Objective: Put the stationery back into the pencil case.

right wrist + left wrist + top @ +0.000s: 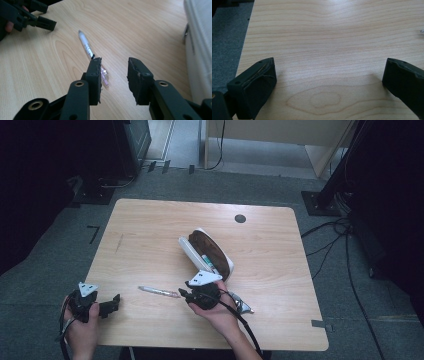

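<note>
On the table (150,230), at about one o'clock from our right gripper (181,293), an open white case (200,254) lies close by. Our left gripper (116,302) rests at eight o'clock, jaws wide apart on nothing. Between them lies the pen (159,292). The right jaws stand apart, with the pen's near end just outside one finger (95,75), running to eleven o'clock.

Lab: wooden table (150,230), floor cables (335,240), stand bases (320,202).
</note>
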Available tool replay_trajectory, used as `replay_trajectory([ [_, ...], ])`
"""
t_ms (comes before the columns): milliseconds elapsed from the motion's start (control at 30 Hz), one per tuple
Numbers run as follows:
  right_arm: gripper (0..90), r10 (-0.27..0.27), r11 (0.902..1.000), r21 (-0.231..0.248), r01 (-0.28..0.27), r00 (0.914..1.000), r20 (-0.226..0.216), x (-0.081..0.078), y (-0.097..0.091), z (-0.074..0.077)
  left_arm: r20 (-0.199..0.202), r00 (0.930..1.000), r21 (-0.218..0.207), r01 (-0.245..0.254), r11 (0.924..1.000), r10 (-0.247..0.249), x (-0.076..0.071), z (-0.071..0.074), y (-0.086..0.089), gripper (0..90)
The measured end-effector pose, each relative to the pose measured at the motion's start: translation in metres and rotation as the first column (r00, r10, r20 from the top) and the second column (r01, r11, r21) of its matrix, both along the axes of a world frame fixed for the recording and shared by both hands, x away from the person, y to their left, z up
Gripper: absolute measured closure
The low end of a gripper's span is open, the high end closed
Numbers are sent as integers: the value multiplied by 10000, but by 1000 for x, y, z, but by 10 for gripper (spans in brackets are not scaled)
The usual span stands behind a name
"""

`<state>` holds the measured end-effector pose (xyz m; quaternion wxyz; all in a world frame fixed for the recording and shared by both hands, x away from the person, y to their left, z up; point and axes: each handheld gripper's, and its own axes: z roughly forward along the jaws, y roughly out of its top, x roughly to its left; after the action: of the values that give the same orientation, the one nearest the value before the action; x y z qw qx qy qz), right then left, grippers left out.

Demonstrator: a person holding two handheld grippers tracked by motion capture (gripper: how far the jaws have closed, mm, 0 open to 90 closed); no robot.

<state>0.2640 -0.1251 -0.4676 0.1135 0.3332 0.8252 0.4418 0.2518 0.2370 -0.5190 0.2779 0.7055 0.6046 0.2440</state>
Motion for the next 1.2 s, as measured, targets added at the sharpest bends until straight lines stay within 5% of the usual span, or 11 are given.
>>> replay_trajectory([
  [500,651,359,9994,1,-360,9991,-213,-1,13,-15,2,10000,-1,0,10000,0,0,0,0,0],
  [1200,661,770,9952,-599,-773,9970,-70,0,33,-31,-13,10000,7,36,10000,-36,0,0,0,0],
])
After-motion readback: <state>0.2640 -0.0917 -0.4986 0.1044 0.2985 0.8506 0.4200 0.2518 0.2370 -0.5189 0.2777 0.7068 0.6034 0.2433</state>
